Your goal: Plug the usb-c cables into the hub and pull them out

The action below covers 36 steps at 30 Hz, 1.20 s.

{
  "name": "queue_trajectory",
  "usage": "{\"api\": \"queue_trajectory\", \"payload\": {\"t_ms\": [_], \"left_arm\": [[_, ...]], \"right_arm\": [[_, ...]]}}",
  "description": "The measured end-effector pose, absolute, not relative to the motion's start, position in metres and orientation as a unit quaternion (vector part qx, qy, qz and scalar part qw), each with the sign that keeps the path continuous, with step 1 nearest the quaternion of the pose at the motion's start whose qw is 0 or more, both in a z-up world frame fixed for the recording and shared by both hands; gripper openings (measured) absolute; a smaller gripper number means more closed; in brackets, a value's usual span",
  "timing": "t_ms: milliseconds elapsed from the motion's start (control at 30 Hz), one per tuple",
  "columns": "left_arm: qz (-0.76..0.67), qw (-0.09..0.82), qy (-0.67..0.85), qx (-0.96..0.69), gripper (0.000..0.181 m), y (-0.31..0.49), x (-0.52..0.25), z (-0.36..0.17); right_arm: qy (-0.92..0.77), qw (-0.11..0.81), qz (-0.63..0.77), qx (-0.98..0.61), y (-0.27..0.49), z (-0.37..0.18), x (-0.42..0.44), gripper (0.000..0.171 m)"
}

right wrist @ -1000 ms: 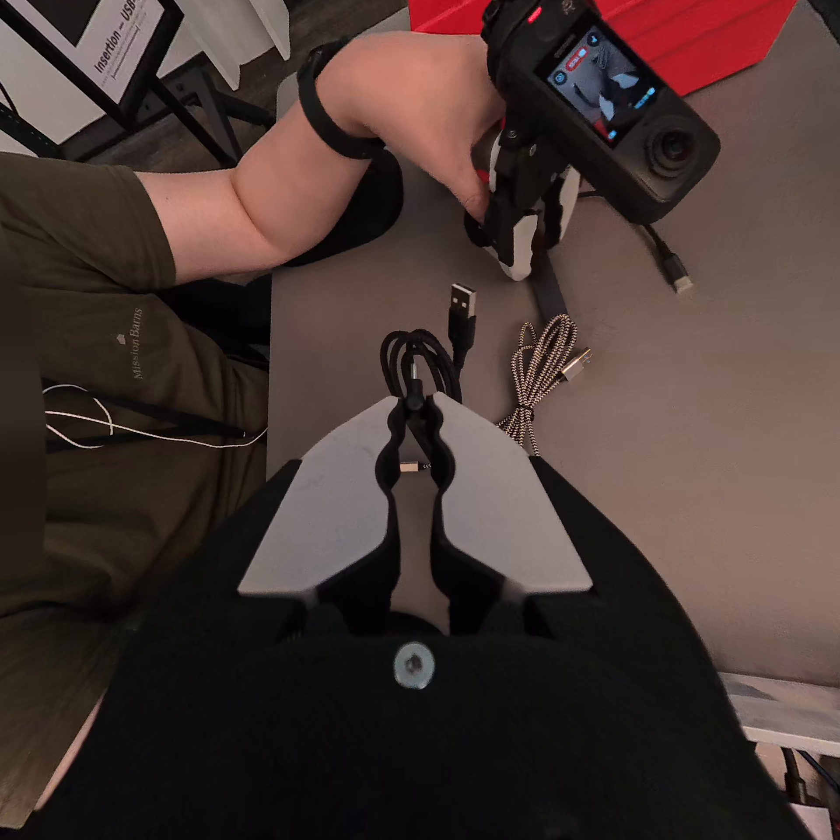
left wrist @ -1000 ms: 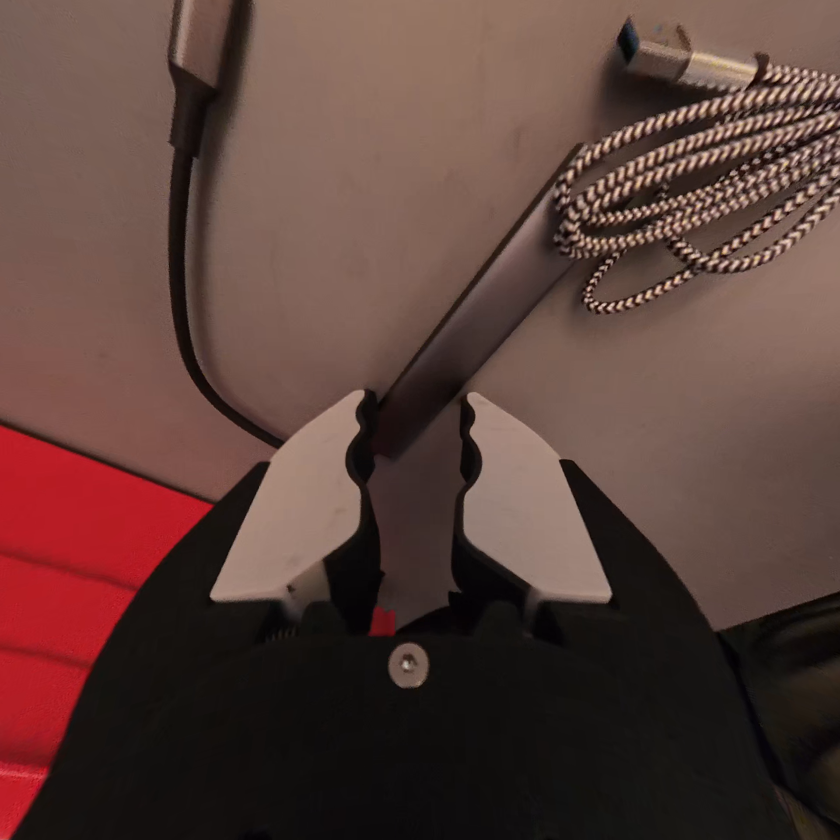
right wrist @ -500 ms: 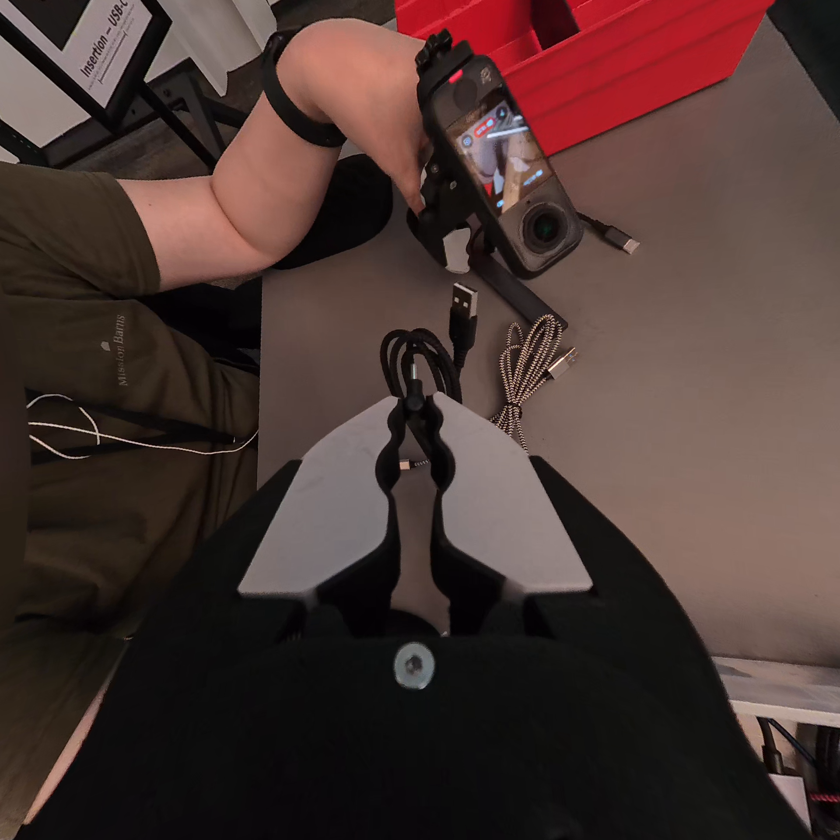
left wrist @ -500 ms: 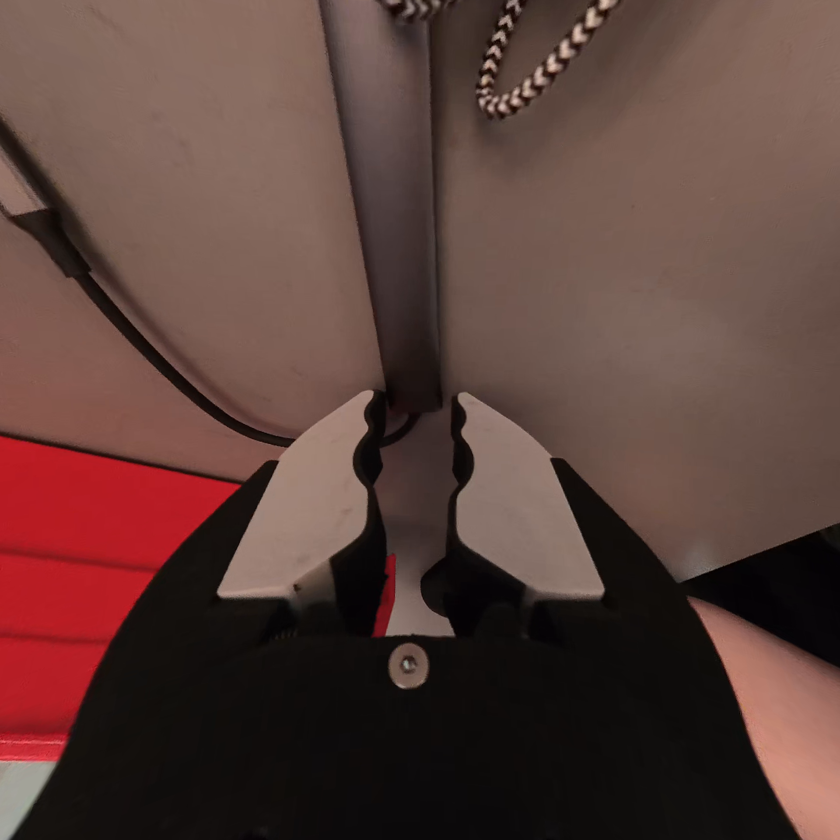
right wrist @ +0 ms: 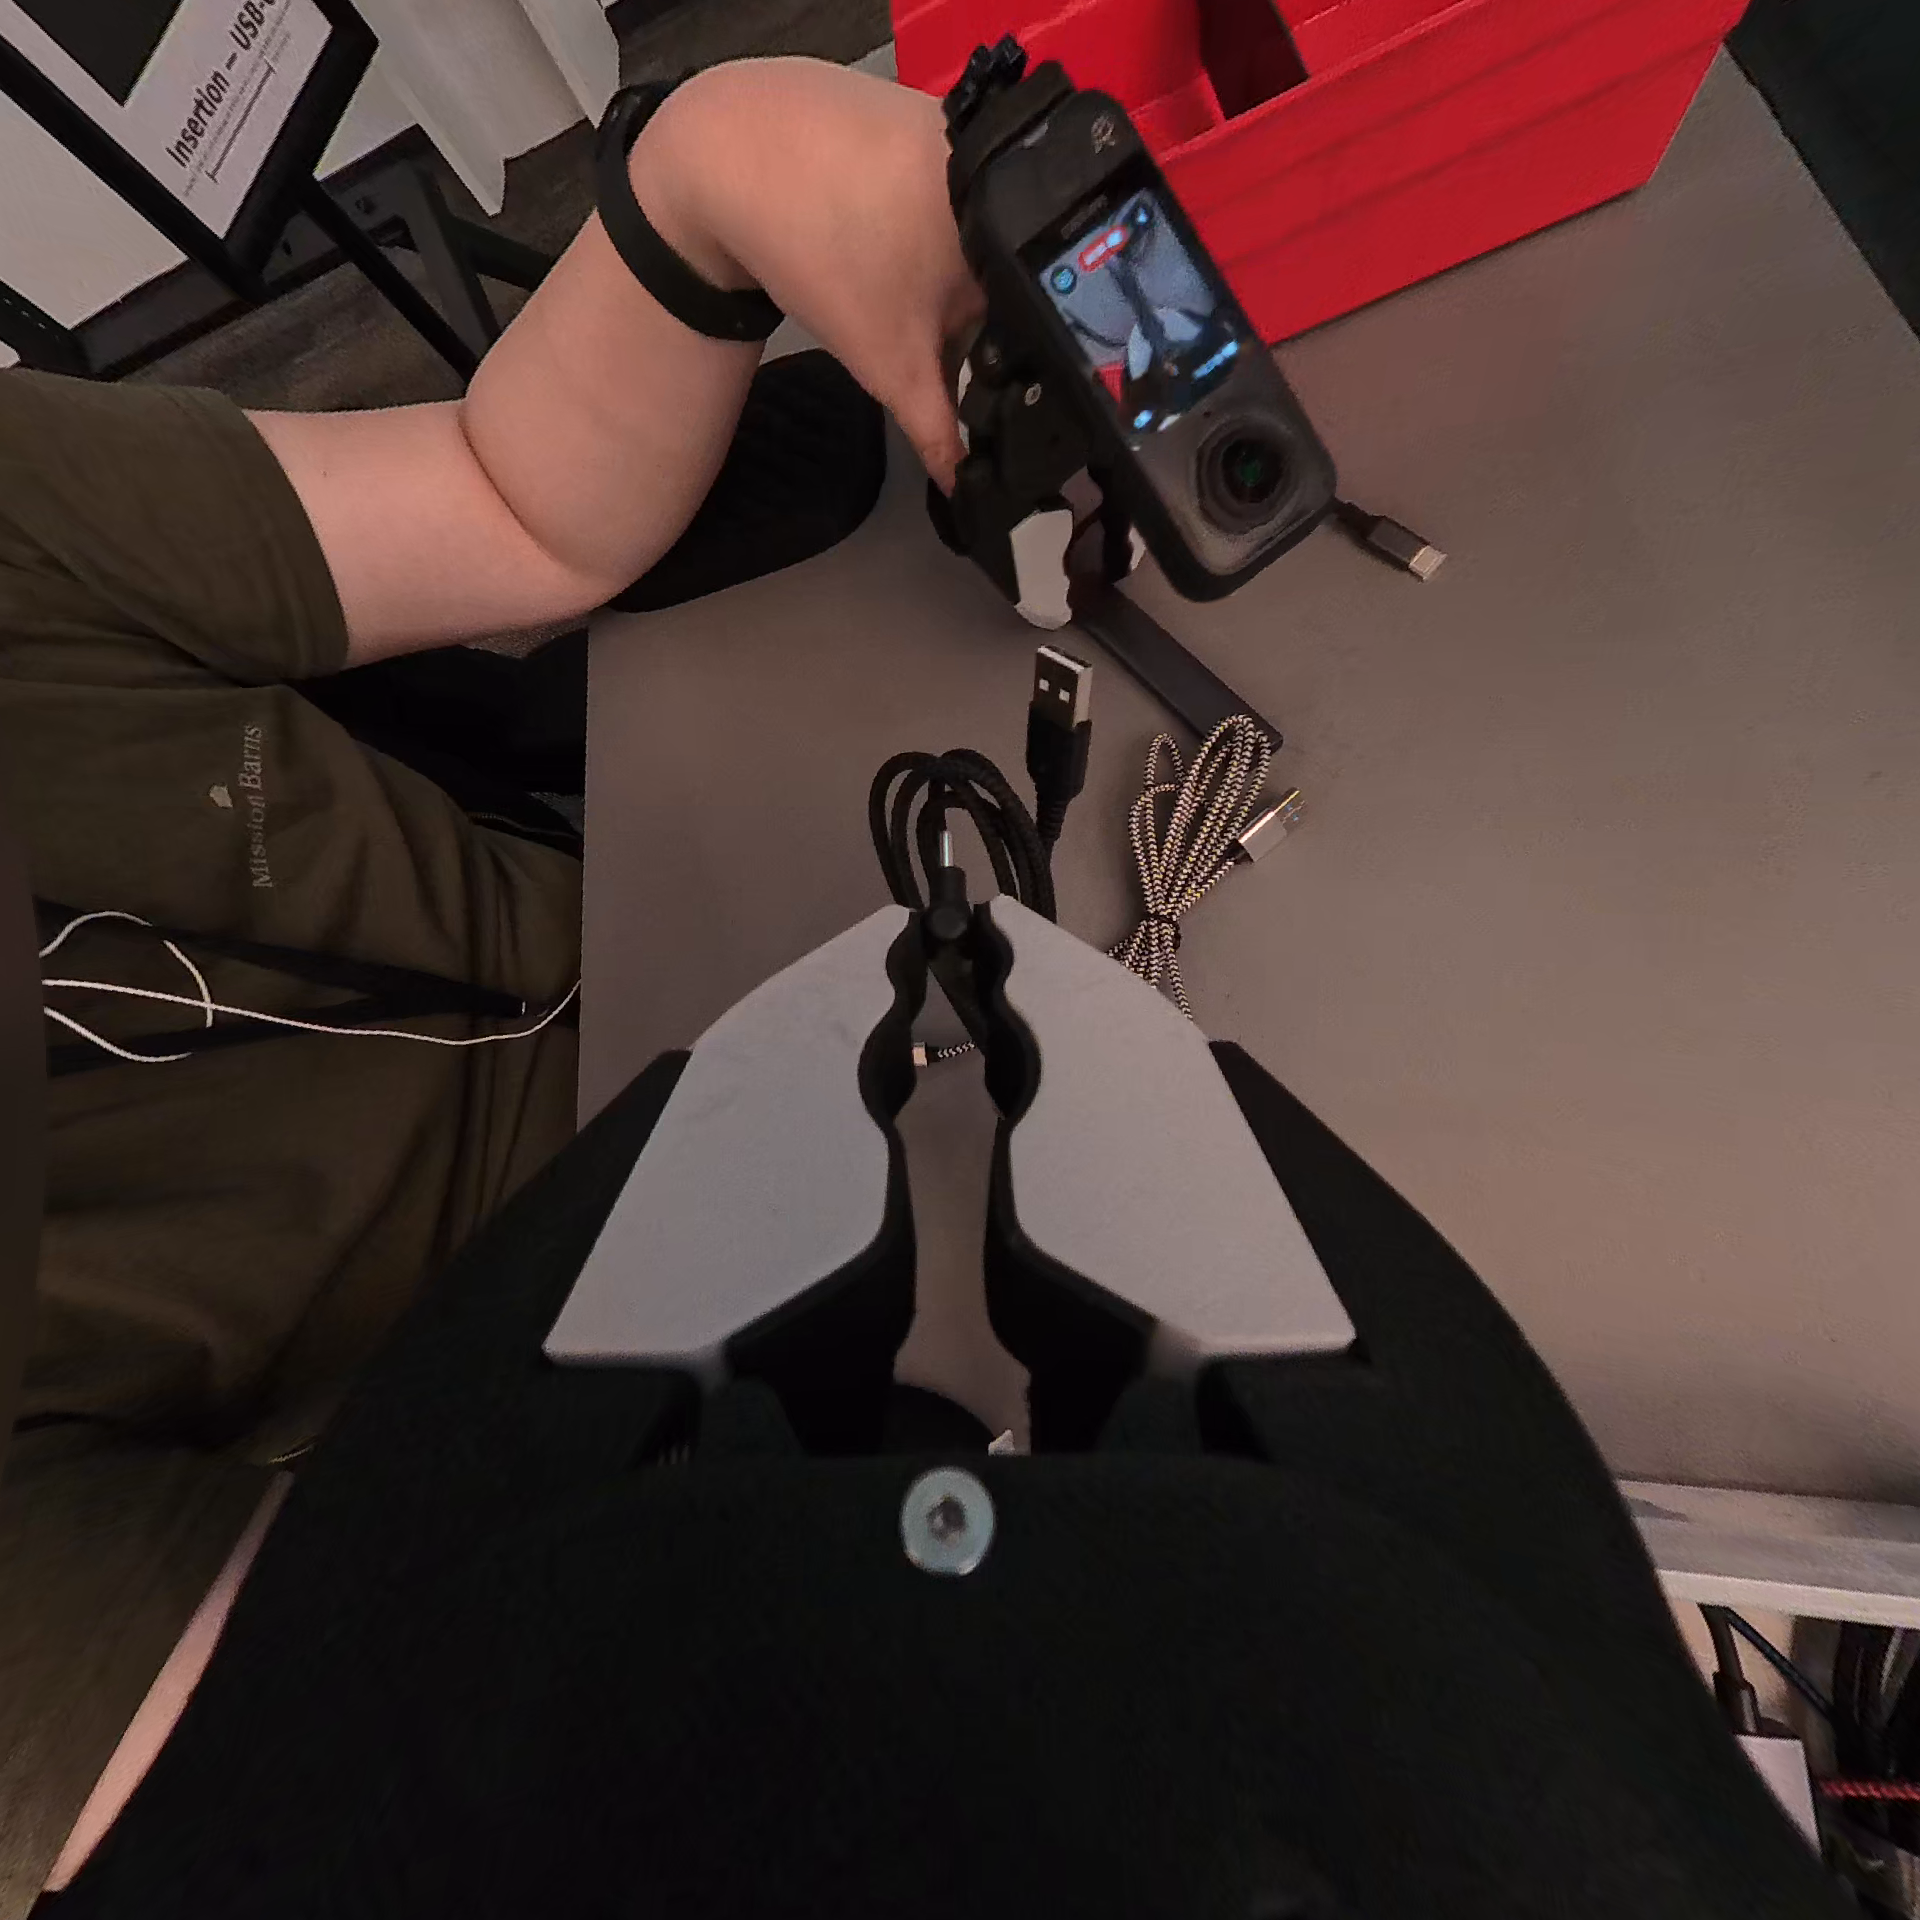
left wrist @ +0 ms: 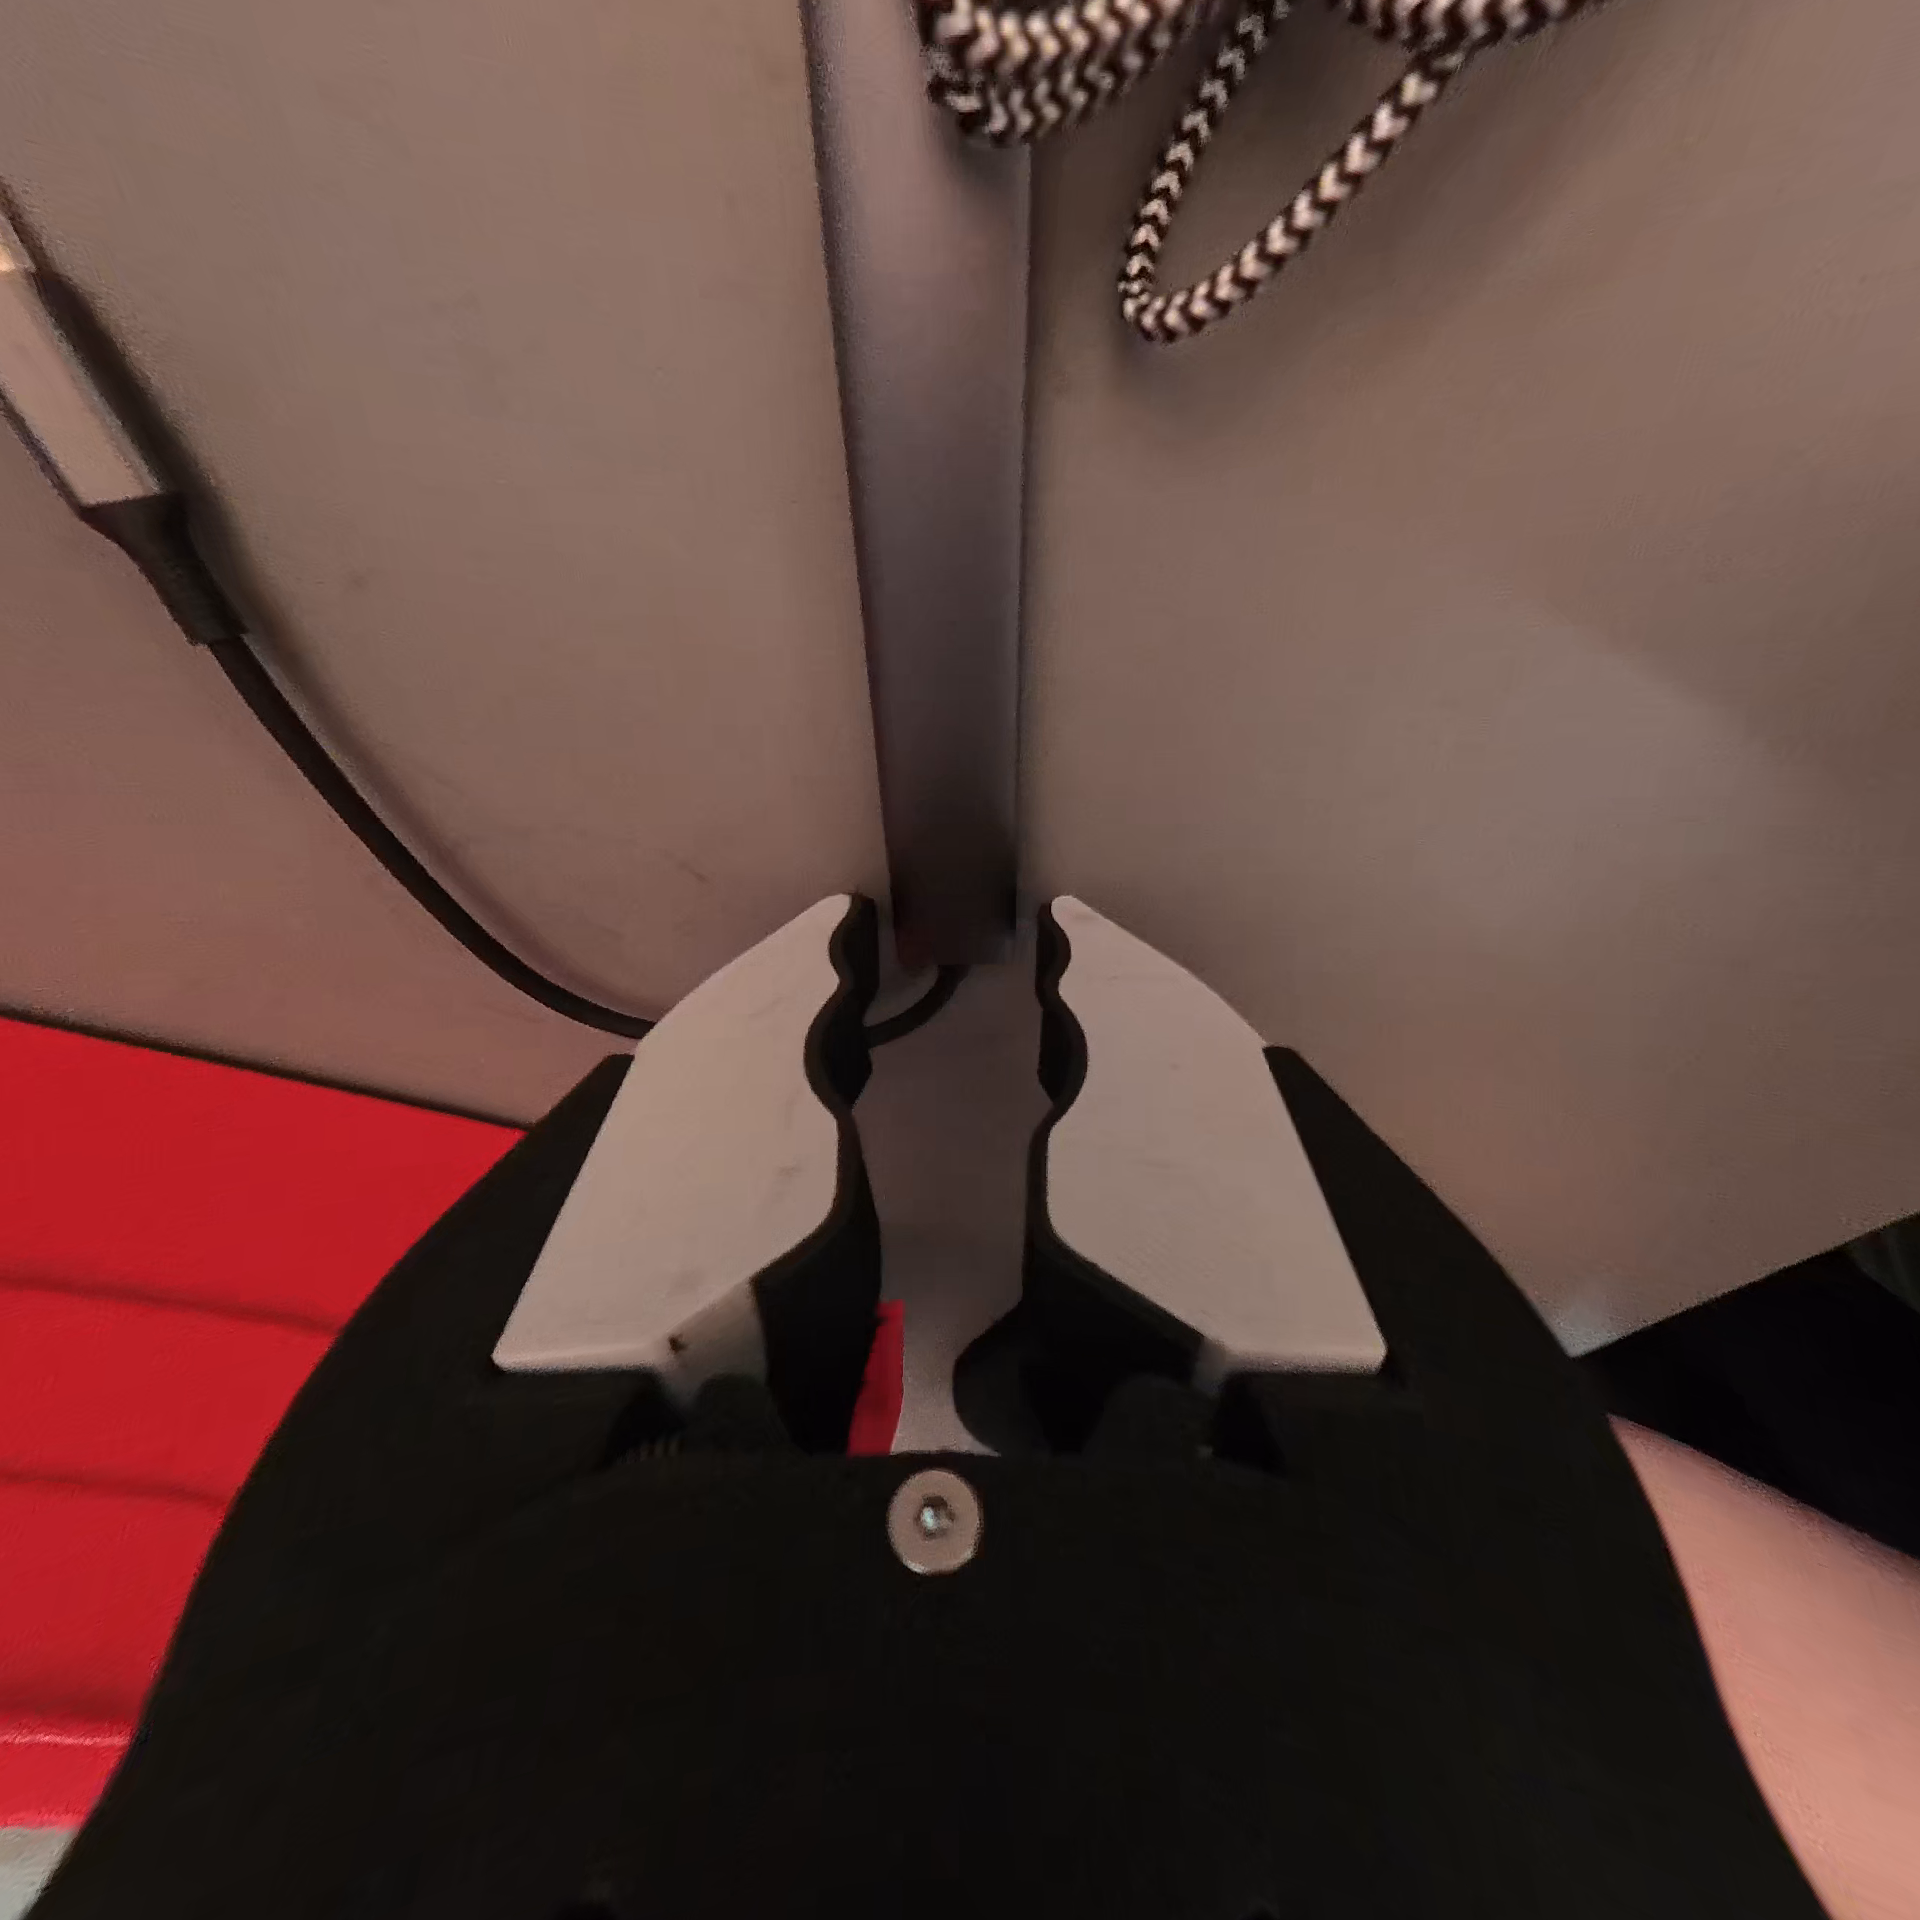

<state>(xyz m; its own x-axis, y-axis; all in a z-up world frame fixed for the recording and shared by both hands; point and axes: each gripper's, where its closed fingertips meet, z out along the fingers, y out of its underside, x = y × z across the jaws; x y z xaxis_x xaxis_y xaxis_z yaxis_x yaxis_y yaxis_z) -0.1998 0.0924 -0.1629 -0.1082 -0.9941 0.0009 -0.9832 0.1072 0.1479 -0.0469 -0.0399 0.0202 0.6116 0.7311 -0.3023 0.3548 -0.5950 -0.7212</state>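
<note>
Both grippers engaged on the table [right wrist: 1558, 935].
The hub [left wrist: 935, 623] end is bracketed by the partly spread left gripper [left wrist: 951, 925]; the black cable [right wrist: 961, 831] is pinched by the right gripper [right wrist: 948, 920].

The left hand-held gripper [left wrist: 951, 920] is seen with its jaws parted around the near end of the grey hub [left wrist: 935, 520], which is laid on the worktop [left wrist: 1455, 675]. A braided cable [left wrist: 1226, 208] is seen at the hub's far end, a black cable [left wrist: 312, 748] to its left.
</note>
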Motion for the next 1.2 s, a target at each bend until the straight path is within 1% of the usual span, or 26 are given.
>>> {"api": "queue_trajectory", "payload": {"t_ms": [67,333,367,400,500,667,967,1200], "left_arm": [[-0.065,0.038,-0.754,0.652,0.029,0.093,-0.199,-0.163],[-0.048,0.033,-0.757,0.651,0.027,0.092,-0.198,-0.163],[-0.048,0.033,-0.758,0.65,0.025,0.093,-0.197,-0.163],[-0.049,0.036,-0.756,0.652,0.021,0.093,-0.197,-0.163],[-0.047,0.054,-0.739,0.67,0.021,0.093,-0.197,-0.163],[0.039,0.095,-0.673,0.733,0.021,0.084,-0.19,-0.154],[0.115,0.025,-0.651,0.75,0.021,0.084,-0.194,-0.097],[0.21,-0.022,-0.616,0.758,0.021,0.09,-0.191,-0.06]], "right_arm": [[-0.323,0.312,0.298,-0.842,-0.04,0.019,-0.046,0.009],[-0.321,0.314,0.297,-0.843,-0.04,0.02,-0.045,0.009],[-0.321,0.313,0.297,-0.843,-0.04,0.019,-0.045,0.009],[-0.321,0.312,0.297,-0.844,-0.04,0.019,-0.046,0.009],[-0.322,0.307,0.297,-0.845,-0.04,0.017,-0.046,0.009],[-0.319,0.307,0.298,-0.846,-0.039,0.015,-0.043,0.009],[-0.312,0.302,0.303,-0.848,-0.035,0.011,-0.041,0.009],[-0.323,0.273,0.314,-0.85,-0.029,-0.003,-0.058,0.009]]}}
